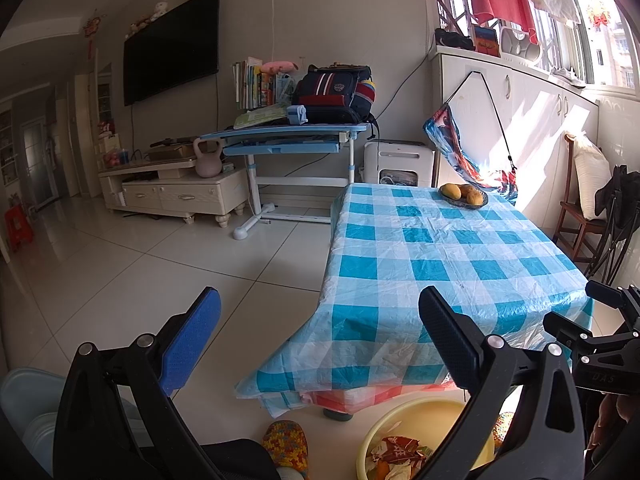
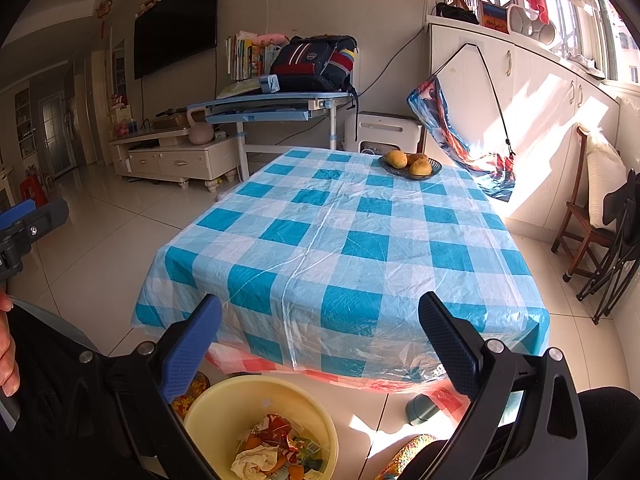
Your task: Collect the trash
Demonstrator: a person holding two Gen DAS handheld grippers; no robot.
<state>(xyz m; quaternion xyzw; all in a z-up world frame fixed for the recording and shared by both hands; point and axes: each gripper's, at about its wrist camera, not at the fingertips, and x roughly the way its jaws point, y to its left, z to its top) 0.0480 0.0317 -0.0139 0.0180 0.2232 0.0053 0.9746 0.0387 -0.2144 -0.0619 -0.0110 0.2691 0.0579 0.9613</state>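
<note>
Claws left [image 1: 320, 312] and right [image 2: 320, 316] both agape, empty, above trash-filled yellow bin [image 2: 224, 404].

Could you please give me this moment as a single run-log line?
left gripper: open, empty | right gripper: open, empty | yellow bin: on floor, trash inside | table: only fruit plate

Bright sun pours through the window [image 1: 592, 52], glaring on the cabinets [image 2: 548, 120]; left hallway dim, edges bent, corners black.
</note>
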